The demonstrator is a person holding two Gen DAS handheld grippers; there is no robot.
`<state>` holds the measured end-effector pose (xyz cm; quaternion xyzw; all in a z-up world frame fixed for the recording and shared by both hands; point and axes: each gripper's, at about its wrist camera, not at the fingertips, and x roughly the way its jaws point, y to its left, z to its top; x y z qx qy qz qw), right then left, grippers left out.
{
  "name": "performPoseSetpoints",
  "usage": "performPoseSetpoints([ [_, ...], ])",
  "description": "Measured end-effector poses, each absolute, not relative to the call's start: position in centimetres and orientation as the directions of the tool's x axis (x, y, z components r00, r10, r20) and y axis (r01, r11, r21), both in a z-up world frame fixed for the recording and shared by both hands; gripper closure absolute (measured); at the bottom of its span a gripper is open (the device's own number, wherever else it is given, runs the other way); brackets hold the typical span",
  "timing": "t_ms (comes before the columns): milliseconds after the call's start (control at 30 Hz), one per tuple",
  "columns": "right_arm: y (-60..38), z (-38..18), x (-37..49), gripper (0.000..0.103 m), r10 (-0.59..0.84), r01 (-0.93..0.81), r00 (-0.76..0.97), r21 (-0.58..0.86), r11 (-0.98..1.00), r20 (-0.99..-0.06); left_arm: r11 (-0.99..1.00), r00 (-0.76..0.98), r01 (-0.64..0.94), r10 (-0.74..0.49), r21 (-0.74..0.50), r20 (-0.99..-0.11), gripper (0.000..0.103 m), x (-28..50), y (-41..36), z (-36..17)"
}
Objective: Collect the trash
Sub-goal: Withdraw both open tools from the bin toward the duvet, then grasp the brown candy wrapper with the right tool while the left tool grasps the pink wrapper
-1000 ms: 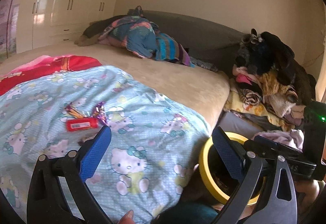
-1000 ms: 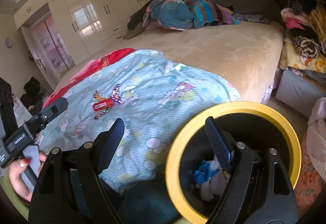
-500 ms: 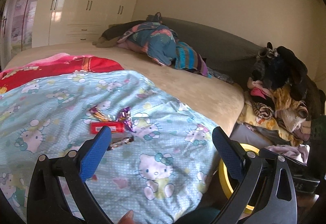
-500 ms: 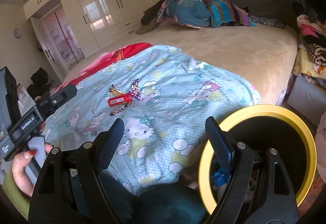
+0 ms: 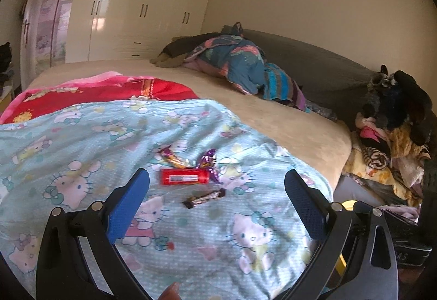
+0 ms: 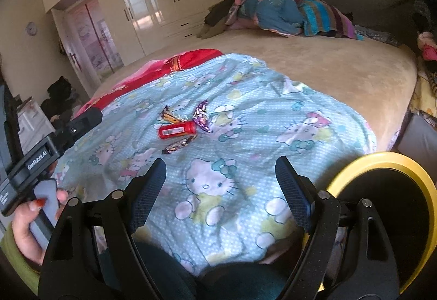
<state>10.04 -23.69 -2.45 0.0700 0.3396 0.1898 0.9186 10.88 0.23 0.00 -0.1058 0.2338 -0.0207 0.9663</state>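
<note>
Nearest the cameras, both tongs stand wide with nothing between their blue pads: the left gripper (image 5: 217, 196) hangs above the near part of the blue cartoon-cat sheet (image 5: 82, 141), and the right gripper (image 6: 220, 182) hangs over the sheet's near edge, where the cloth falls off the bed. In the right wrist view a hand (image 6: 30, 220) with red nails grips the handle of the left tool at the lower left, and a bin with a yellow rim (image 6: 382, 160) stands off the bed's near right corner; in the left wrist view only a sliver of that rim shows behind the right finger. A little farther in on the sheet lies the trash, all in one small cluster near the sheet's middle: a dark candy wrapper (image 5: 204, 197) closest, a red tube with a white label (image 5: 184, 177) just beyond it, an orange-striped wrapper (image 5: 172, 156) behind the tube, and a purple foil wrapper (image 5: 209, 162) at the tube's right end. Past the sheet's far edge a red and pink blanket (image 5: 103, 92) lies to the left on the tan bed (image 5: 286, 122). At the bed's far edge sits a heap of blue and striped bedding (image 5: 245, 65), and a pile of clothes (image 5: 390, 130) rises off the bed's right side. White wardrobes (image 5: 142, 13) line the back wall.
</note>
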Motion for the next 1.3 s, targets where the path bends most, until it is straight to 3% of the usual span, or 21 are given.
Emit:
performPoseSetpoints([
  [467, -18.3, -5.1, 14.8, 0.029, 0.432, -0.352, 0.640, 0.257, 0.900, -0.636, 0.951, 0.851, -0.157, -0.007, -0.267, -0.525, 0.007, 13.9, 7.0, -3.2],
  [800, -14.4, -8.7, 20.3, 0.029, 0.460, -0.367, 0.549, 0.293, 0.883, -0.698, 0.936, 0.797, -0.165, -0.059, -0.310, -0.601, 0.008, 19.8, 9.7, -5.4],
  [933, -12.5, -10.1, 22.5, 0.031, 0.444, -0.366, 0.524, 0.279, 0.888, -0.727, 0.942, 0.775, -0.134, -0.094, -0.309, -0.625, 0.019, 22.4, 9.6, -6.3],
  [1133, -10.9, -11.4, 24.8, 0.038, 0.463, -0.357, 0.475, 0.317, 0.879, -0.749, 0.930, 0.729, -0.105, -0.168, -0.352, -0.663, 0.028, 26.4, 9.2, -8.5],
  [1233, -10.8, -12.3, 25.5, 0.049, 0.489, -0.348, 0.428, 0.361, 0.865, -0.760, 0.918, 0.712, -0.112, -0.194, -0.382, -0.675, 0.034, 27.9, 9.3, -9.5],
  [1300, -10.8, -13.0, 25.7, 0.063, 0.512, -0.342, 0.404, 0.394, 0.853, -0.759, 0.909, 0.699, -0.121, -0.209, -0.400, -0.685, 0.038, 29.0, 9.3, -10.0],
])
